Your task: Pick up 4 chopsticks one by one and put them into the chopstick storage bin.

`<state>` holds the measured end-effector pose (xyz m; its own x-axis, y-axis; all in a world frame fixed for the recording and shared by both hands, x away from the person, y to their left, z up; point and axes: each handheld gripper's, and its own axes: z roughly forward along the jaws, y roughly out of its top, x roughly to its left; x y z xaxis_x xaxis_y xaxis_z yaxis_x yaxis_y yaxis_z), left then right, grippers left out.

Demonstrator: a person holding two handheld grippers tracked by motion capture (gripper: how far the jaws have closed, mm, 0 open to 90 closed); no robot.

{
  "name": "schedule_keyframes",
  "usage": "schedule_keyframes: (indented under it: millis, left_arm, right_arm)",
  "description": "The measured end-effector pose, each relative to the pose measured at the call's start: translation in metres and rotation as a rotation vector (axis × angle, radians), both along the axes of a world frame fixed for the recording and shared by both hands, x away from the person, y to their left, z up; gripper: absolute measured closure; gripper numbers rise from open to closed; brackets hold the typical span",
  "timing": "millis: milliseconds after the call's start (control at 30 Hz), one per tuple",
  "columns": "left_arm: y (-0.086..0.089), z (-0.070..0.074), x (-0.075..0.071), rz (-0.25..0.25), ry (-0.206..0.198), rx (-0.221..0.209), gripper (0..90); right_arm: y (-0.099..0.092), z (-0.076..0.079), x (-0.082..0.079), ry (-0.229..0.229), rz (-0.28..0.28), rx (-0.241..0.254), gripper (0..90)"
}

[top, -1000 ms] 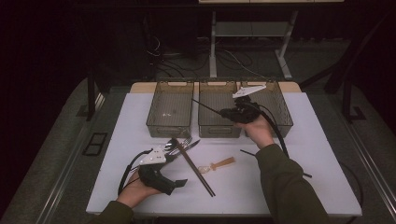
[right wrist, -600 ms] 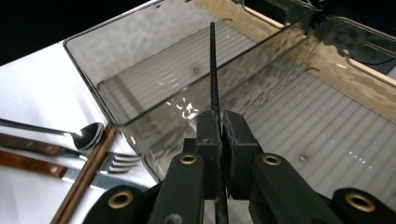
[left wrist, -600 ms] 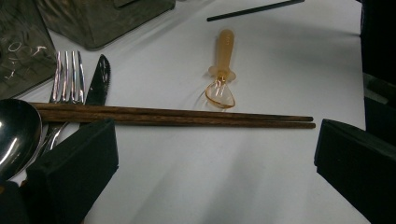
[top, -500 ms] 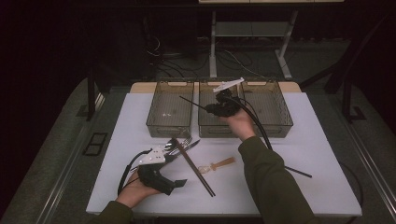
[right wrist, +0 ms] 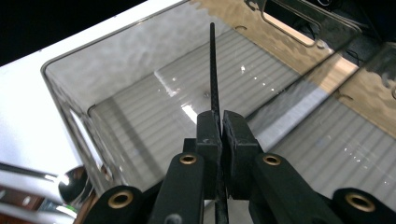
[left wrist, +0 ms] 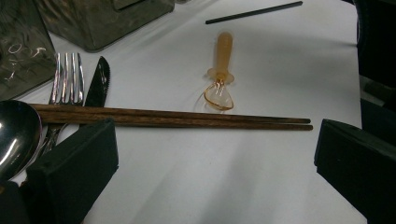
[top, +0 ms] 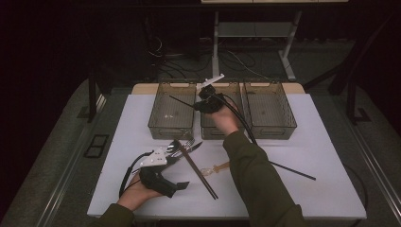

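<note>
My right gripper [top: 198,106] hovers over the middle clear bin [top: 218,130], shut on a thin black chopstick [top: 180,101] whose tip reaches out over the left clear bin [top: 171,128]. The right gripper view has the jaws [right wrist: 220,119] pinched on that chopstick [right wrist: 213,65] above a ribbed bin floor [right wrist: 140,126]. My left gripper [top: 182,171] rests on the white table near the front left, open. Between its jaws [left wrist: 215,140] lies bare table, and just beyond them a pair of brown wooden chopsticks [left wrist: 173,116].
A spoon [left wrist: 16,135], fork [left wrist: 67,74] and knife [left wrist: 99,81] lie beside the wooden chopsticks [top: 197,171]. An amber-handled utensil [left wrist: 222,60] lies past them. A second black chopstick [top: 293,170] lies on the table at right. A third clear bin [top: 283,127] stands at back right.
My right gripper has carried the black chopstick leftward, from over the right bin to over the middle bin. The left gripper and the cutlery have stayed put.
</note>
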<state>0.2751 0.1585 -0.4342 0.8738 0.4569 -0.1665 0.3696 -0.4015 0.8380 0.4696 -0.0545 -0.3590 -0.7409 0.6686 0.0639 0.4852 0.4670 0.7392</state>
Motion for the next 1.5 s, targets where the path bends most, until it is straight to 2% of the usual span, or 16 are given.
schedule_keyframes:
  millis: [267, 600, 667, 733, 967, 1133, 1233, 1300, 1400, 1500]
  left_arm:
    - [0.001, 0.001, 0.001, -0.005, -0.004, 0.000, 0.0]
    - [0.001, 0.001, 0.001, -0.002, -0.001, -0.012, 0.0]
    - [0.001, 0.001, 0.001, -0.002, -0.001, -0.014, 0.0]
    - [0.002, 0.002, 0.001, -0.004, -0.001, -0.011, 0.0]
    - [0.001, 0.001, 0.001, -0.002, -0.005, -0.011, 0.0]
    - [0.002, 0.001, 0.001, -0.002, -0.004, -0.007, 0.0]
    - [0.001, 0.001, 0.001, 0.000, -0.004, -0.007, 0.0]
    - [0.001, 0.001, 0.000, 0.000, -0.003, -0.004, 0.0]
    - [0.001, 0.001, 0.000, 0.000, -0.005, -0.002, 0.0]
    - [0.001, 0.001, 0.000, 0.000, -0.011, 0.000, 0.0]
  right_arm:
    - [0.029, -0.003, 0.012, 0.007, -0.004, -0.019, 85.8]
    - [0.056, -0.010, 0.022, 0.014, -0.012, -0.046, 85.5]
    - [0.059, -0.011, 0.022, 0.016, 0.000, -0.044, 82.6]
    - [0.060, -0.012, 0.021, 0.001, -0.003, -0.046, 76.0]
    - [0.053, -0.004, 0.019, 0.005, 0.006, -0.023, 65.8]
    - [0.043, 0.000, 0.016, 0.018, 0.020, 0.015, 61.0]
    - [0.034, 0.002, 0.014, 0.032, 0.031, 0.042, 56.6]
    - [0.027, 0.003, 0.011, 0.020, 0.032, 0.058, 51.1]
    - [0.016, 0.004, 0.005, 0.007, 0.044, 0.062, 48.4]
    - [0.005, 0.004, -0.001, 0.012, 0.074, 0.081, 42.6]
